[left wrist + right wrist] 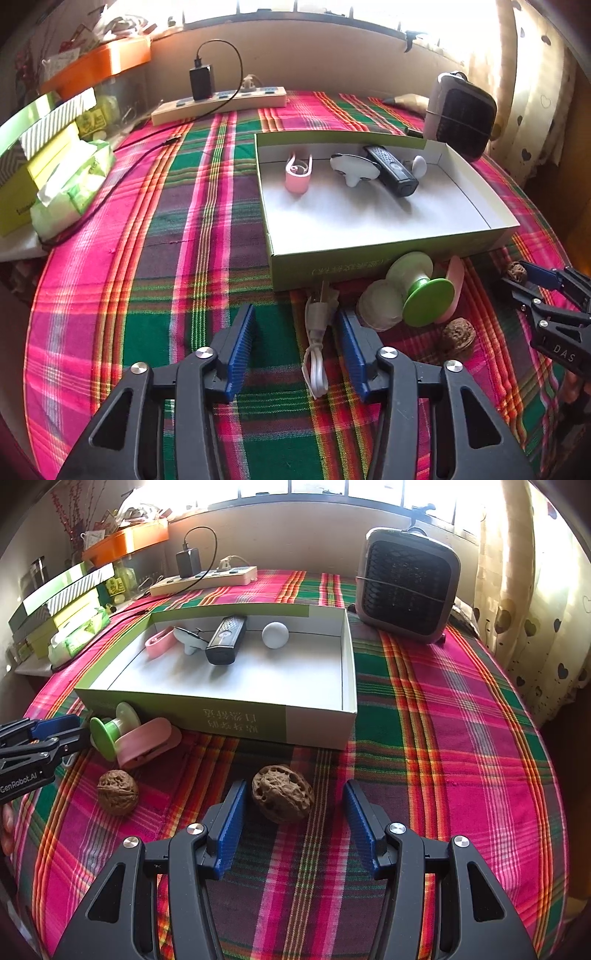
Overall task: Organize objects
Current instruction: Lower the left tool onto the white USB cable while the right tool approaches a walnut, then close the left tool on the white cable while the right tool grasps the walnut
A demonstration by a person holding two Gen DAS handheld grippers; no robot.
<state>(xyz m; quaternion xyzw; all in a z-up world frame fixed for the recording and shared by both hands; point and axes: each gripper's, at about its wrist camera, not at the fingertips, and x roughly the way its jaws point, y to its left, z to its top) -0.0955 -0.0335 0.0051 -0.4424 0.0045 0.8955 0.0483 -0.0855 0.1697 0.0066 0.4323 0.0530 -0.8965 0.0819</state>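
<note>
The left gripper point(295, 332) has its blue ribbed pads parted with nothing pressed between them. A coiled white charging cable with a plug point(317, 339) lies on the cloth in the gap, nearer the right-hand pad. To take it well, that gripper should probably centre over the bundled loop, not the loose plug end, and close low so the coil comes up as one piece.

The right gripper point(293, 814) also stands apart and holds nothing. A wrinkled brown walnut point(282, 793) sits just ahead of the pads, closer to the left one. A round, hard shell is likely to roll, so squaring the pads on its widest part looks wise. A second brown walnut point(117, 792) lies off to that gripper's left.

Beyond the left gripper's right pad cluster a green plastic spool point(419, 291), a pink clip-like piece point(456, 284) and a pale translucent roll point(380, 304), all just in front of the shallow green-and-white cardboard box point(369, 264). It already holds a pink clip point(298, 173), a white gadget point(354, 170), a black remote-like device point(391, 170) and a white ball point(275, 635).

Everything rests on a round table under a pink, green and purple plaid cloth point(166, 221). Farther off are a dark-grilled small heater point(406, 587), a cream power strip point(221, 103) with a black charger, stacked boxes and a tissue pack, below a bright window.
</note>
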